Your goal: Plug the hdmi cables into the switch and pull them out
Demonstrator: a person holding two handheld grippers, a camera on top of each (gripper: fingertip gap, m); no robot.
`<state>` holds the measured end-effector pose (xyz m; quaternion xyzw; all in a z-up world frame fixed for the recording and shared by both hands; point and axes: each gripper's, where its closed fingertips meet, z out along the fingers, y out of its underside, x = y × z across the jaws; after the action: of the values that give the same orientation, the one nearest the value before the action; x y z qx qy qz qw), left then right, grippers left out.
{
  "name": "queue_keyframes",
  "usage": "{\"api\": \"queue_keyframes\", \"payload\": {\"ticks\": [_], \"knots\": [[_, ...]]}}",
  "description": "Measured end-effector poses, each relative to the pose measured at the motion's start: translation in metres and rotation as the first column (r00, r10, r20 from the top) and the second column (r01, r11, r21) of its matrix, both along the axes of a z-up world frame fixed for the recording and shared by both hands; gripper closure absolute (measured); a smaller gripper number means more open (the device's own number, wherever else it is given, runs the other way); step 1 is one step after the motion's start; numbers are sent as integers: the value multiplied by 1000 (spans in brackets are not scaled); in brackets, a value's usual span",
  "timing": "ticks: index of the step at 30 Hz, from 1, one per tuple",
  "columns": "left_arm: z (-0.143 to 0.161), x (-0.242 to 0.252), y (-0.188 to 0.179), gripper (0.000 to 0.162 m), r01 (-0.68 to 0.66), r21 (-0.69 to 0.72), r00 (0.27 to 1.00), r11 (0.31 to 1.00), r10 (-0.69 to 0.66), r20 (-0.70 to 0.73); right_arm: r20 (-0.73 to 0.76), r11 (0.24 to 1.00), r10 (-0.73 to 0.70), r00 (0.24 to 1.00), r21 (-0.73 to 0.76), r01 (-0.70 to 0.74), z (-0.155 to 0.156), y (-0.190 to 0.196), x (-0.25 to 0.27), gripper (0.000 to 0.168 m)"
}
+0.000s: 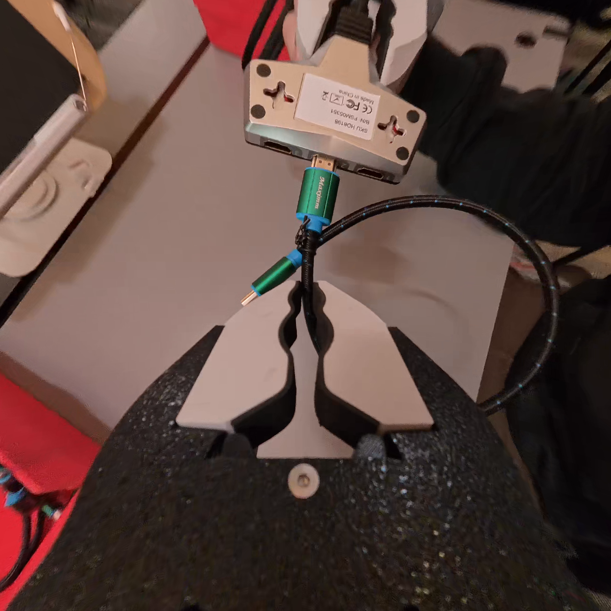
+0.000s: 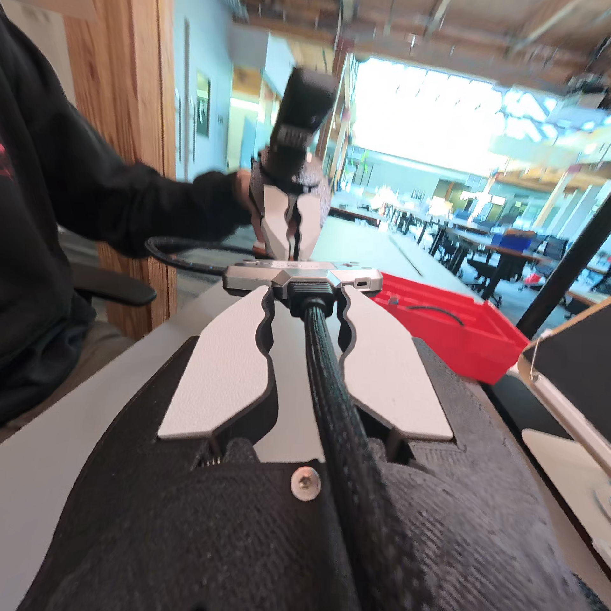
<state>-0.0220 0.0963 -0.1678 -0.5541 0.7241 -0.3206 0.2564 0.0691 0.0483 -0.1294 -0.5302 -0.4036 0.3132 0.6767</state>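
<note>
The grey table (image 1: 148, 264) carries little here; a red bin (image 2: 439, 330) stands at its far edge, while the switch itself is held up in the air above the table.

The switch (image 1: 334, 112) is a small silver metal box, turned with its underside and white label toward the left wrist view. It looks rigid and light, with smooth faces that may slip. The right gripper (image 2: 305, 297) holds it at the narrow neck where the thick black cable (image 2: 334, 396) leaves it, its fingers closed around this neck. This seems a good place to hold.

The braided HDMI cable (image 1: 496, 238) makes a loop; it is flexible but somewhat springy. The left gripper (image 1: 305, 287) is closed narrowly on the cable (image 1: 309, 314) itself, below the green plug (image 1: 318, 198). The gold tip of the plug sits only partly in the middle port. I judge the stiff green shell a better hold than the soft cable, because the cable can bend. A second green plug (image 1: 272, 277) hangs free beside it.
</note>
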Motion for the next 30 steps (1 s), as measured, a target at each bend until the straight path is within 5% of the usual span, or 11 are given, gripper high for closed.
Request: {"api": "queue_keyframes", "payload": {"ticks": [6,17,24,30], "knots": [[0,7,-2,156,8,68,982,998,-21,185,-24,999,-7,1000,39,8,8,-3,2,131],[-14,10,4,149,-37,14,970,999,32,242,-3,1000,-15,1000,27,15,2,0,1,131],[9,19,-9,142,2,-69,922,998,24,386,-29,999,-4,1000,36,5,4,-1,3,131],[8,29,-8,131,-19,11,925,1000,13,381,-37,999,20,999,39,-18,3,-3,2,131]]}}
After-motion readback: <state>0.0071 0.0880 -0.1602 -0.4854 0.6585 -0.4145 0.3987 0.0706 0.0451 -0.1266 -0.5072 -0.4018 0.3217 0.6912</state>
